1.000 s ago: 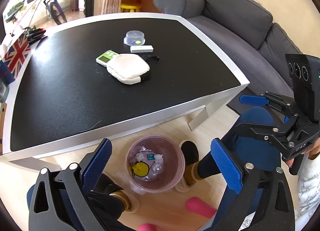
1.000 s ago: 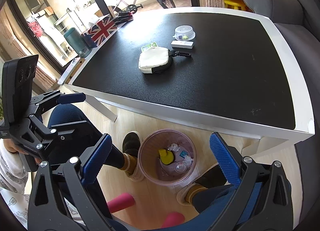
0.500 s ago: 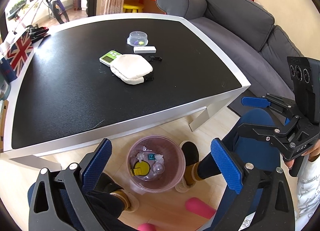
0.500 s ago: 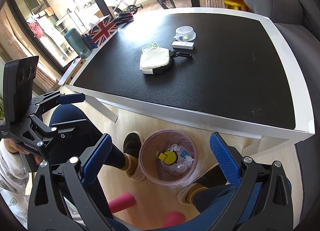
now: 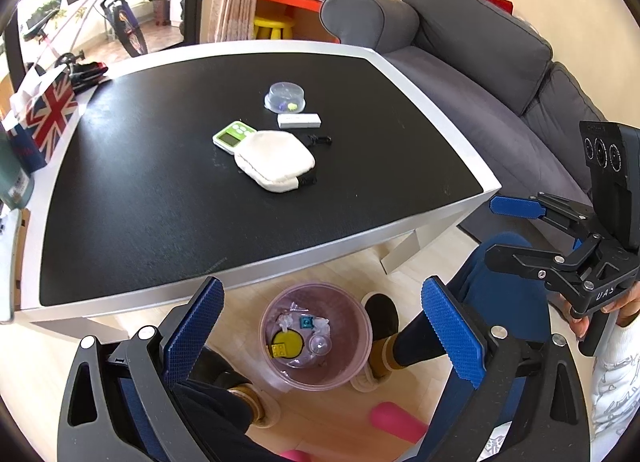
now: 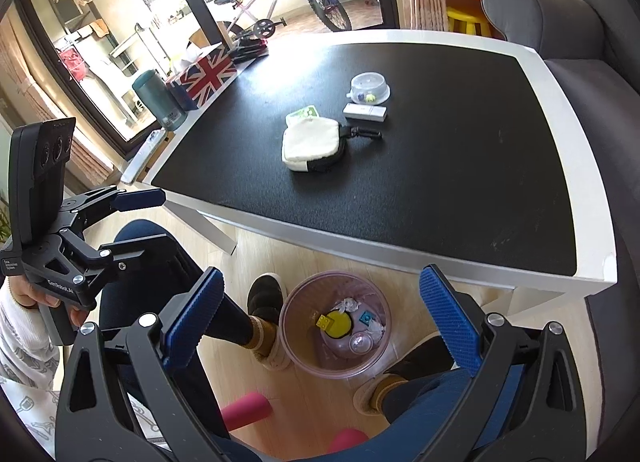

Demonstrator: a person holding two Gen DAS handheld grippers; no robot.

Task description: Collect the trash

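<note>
A pink translucent trash bin (image 5: pixel 360 366) (image 6: pixel 294 346) stands on the floor in front of the black table, between the person's feet. It holds crumpled paper, a yellow round piece, a small teal piece and a clear dome. My left gripper (image 5: pixel 324 334) is open and empty, held above the bin. My right gripper (image 6: pixel 320 326) is open and empty, also above the bin. Each gripper shows at the side of the other's view, the right one (image 5: pixel 516 222) and the left one (image 6: pixel 140 214).
On the black table (image 5: pixel 160 202) lie a white pouch (image 5: pixel 274 160), a green timer (image 5: pixel 231 136), a white stick (image 5: pixel 299 120) and a clear lidded dish (image 5: pixel 285 96). A Union Jack tissue box (image 5: pixel 50 114) stands at its left edge. A grey sofa (image 5: pixel 480 62) is at right.
Both grippers have drifted slightly, so the table and bin sit a little differently in view. Both stay open and empty. Nothing on the table has moved.
</note>
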